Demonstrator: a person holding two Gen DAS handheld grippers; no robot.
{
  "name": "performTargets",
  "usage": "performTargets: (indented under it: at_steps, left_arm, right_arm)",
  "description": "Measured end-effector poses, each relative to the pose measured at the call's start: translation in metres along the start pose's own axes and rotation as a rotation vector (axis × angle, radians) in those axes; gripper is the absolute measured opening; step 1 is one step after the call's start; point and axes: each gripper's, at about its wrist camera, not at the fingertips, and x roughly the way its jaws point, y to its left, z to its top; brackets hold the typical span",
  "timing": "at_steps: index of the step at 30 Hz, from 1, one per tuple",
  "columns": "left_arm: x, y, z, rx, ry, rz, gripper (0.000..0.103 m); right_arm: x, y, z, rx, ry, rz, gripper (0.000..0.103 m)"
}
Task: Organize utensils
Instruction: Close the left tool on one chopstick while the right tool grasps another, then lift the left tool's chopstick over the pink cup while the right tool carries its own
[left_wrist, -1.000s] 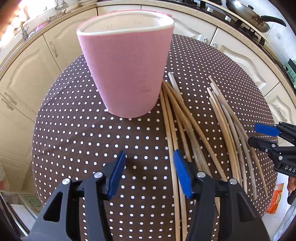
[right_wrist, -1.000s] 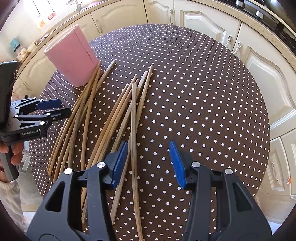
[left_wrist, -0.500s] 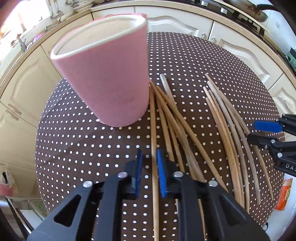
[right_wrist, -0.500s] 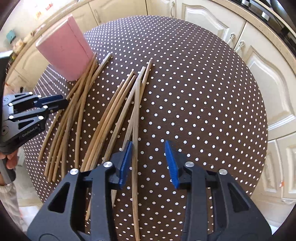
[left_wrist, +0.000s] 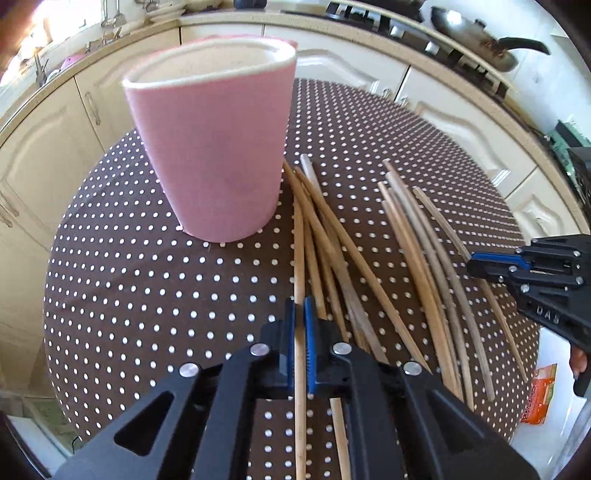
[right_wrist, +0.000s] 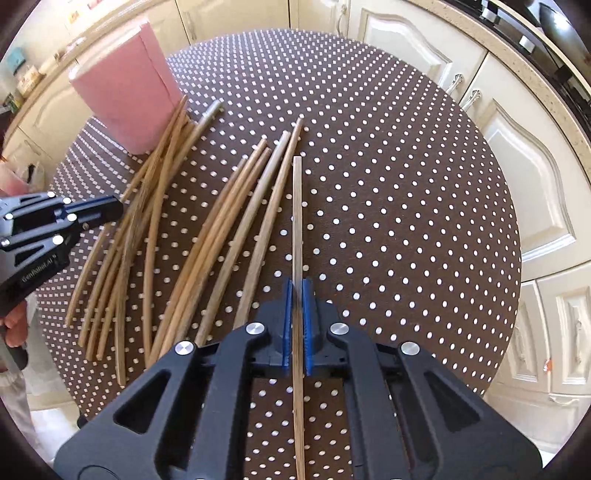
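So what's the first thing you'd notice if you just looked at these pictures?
Probably the big pink cup, standing upright at the far left of the brown polka-dot table. Next, the wooden chopsticks fanned out loose beside it. Then the two black tongs, the left tongs and the right tongs, each shut on a single chopstick.

The left gripper (left_wrist: 300, 314) is clamped on one wooden chopstick (left_wrist: 298, 254) that runs straight ahead toward the base of the pink cup (left_wrist: 218, 162), which stands upright near the far-left edge of the polka-dot table (left_wrist: 122, 280). More chopsticks (left_wrist: 417, 266) lie fanned toward the right edge. There the right gripper (left_wrist: 476, 266) looks closed, perhaps on a stick.
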Motion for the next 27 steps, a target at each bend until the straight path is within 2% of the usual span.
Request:
performTargets:
  at_steps: [8, 16, 19, 23, 25, 27]
  left_arm:
    - [-0.054, -0.007, -0.017, 0.022, -0.193, -0.108, 0.005]
    - [-0.075, -0.007, -0.021, 0.020, -0.256, -0.122, 0.005]
    - [-0.083, -0.004, -0.016, 0.008, -0.305, -0.133, 0.005]
    - [-0.104, 0.005, -0.008, -0.031, -0.437, -0.181, 0.005]
    - [-0.115, 0.008, -0.003, -0.041, -0.511, -0.175, 0.005]
    - [-0.128, 0.013, 0.006, -0.060, -0.618, -0.165, 0.005]
  right_arm:
    - [-0.058, 0.000, -0.018, 0.031, -0.161, 0.090, 0.006]
    - [-0.085, 0.009, -0.017, 0.041, -0.245, 0.134, 0.006]
    - [-0.094, 0.017, -0.007, 0.056, -0.295, 0.158, 0.006]
    - [-0.109, 0.027, 0.009, 0.073, -0.392, 0.205, 0.006]
    - [-0.122, 0.037, 0.020, 0.074, -0.463, 0.228, 0.006]
    - [-0.136, 0.048, 0.032, 0.070, -0.539, 0.244, 0.006]
